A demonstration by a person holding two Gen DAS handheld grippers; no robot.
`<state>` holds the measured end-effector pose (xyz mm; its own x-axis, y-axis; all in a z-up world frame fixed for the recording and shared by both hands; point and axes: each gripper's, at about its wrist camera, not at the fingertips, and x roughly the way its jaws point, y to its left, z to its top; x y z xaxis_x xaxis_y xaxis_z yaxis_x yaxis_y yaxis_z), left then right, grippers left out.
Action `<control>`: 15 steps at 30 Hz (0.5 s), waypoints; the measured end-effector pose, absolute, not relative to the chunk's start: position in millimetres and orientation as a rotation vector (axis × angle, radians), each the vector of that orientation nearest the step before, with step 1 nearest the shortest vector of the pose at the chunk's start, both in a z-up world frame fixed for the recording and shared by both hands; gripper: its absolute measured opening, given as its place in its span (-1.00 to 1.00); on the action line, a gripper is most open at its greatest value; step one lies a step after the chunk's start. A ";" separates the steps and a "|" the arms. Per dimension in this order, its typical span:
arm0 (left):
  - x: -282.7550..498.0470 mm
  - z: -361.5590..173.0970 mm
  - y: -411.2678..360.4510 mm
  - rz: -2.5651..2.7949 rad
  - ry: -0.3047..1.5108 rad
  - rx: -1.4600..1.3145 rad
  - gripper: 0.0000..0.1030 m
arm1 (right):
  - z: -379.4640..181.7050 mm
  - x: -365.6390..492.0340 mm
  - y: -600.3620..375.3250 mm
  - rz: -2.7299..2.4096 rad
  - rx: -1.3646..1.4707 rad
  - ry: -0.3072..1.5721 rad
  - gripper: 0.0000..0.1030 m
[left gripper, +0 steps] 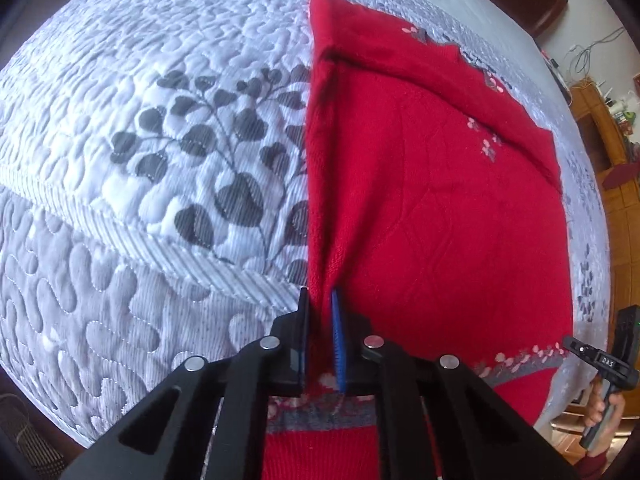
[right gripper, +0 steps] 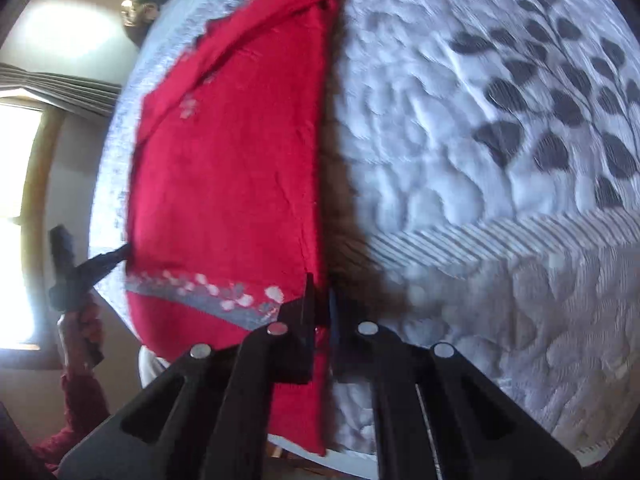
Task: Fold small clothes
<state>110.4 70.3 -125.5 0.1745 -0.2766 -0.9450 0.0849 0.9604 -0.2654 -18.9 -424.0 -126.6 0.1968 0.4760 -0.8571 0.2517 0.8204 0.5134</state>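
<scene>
A red knit sweater (left gripper: 432, 184) with a grey flowered hem band lies on a quilted bedspread (left gripper: 132, 128). My left gripper (left gripper: 320, 300) is shut on the sweater's left edge near the hem and lifts it into a ridge. In the right wrist view my right gripper (right gripper: 322, 284) is shut on the sweater's (right gripper: 228, 168) opposite side edge near the hem, raised off the bedspread (right gripper: 480, 160), casting a shadow. Each gripper shows in the other's view: the right one (left gripper: 568, 346) and the left one (right gripper: 120, 254), both at the hem corners.
The bedspread is grey-white with dark leaf prints (left gripper: 208, 148). Wooden furniture (left gripper: 612, 148) and cables stand beyond the bed on the right. A bright window with curtains (right gripper: 24, 184) is at the left of the right wrist view.
</scene>
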 end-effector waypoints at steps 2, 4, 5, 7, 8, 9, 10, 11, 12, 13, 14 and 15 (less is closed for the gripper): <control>109.4 -126.0 68.8 -0.259 1.366 -0.163 -0.79 | -128.4 -21.3 -426.1 0.191 0.669 1.356 -0.89; 106.5 -122.1 67.8 -0.259 1.365 -0.146 -0.66 | -128.2 -22.9 -424.1 0.211 0.691 1.347 -0.73; 103.0 -120.7 64.7 -0.254 1.364 -0.132 -0.55 | -126.6 -27.6 -424.9 0.209 0.695 1.348 -0.53; 90.4 -117.1 66.5 -0.269 1.368 -0.106 -0.26 | -121.4 -39.7 -424.1 0.230 0.685 1.337 -0.32; 83.4 -116.0 68.8 -0.273 1.369 -0.095 -0.09 | -120.0 -44.6 -422.2 0.229 0.672 1.340 -0.31; 76.2 -115.4 70.8 -0.276 1.370 -0.089 -0.05 | -120.2 -51.2 -421.4 0.232 0.673 1.344 -0.30; 67.1 -115.5 74.7 -0.281 1.375 -0.085 -0.05 | -121.3 -58.2 -420.7 0.241 0.686 1.346 -0.30; 60.0 -115.8 78.5 -0.290 1.380 -0.090 -0.04 | -122.8 -63.0 -420.0 0.251 0.697 1.348 -0.30; 54.7 -116.2 81.4 -0.295 1.383 -0.094 -0.04 | -126.3 -72.4 -417.3 0.266 0.706 1.359 -0.30; 46.7 -116.9 85.1 -0.301 1.384 -0.097 -0.04 | -129.0 -80.1 -413.9 0.275 0.705 1.369 -0.30; 42.1 -116.8 86.5 -0.305 1.385 -0.095 -0.04 | -131.1 -88.1 -410.0 0.284 0.698 1.374 -0.30; 36.8 -117.5 88.0 -0.310 1.387 -0.090 -0.04 | -132.3 -92.9 -407.8 0.291 0.694 1.377 -0.30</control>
<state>36.8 88.0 -117.5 0.1498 -0.2678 -0.9517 0.1630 0.9561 -0.2434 -92.9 -407.8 -132.3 0.1966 0.5728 -0.7957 0.2027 0.7703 0.6046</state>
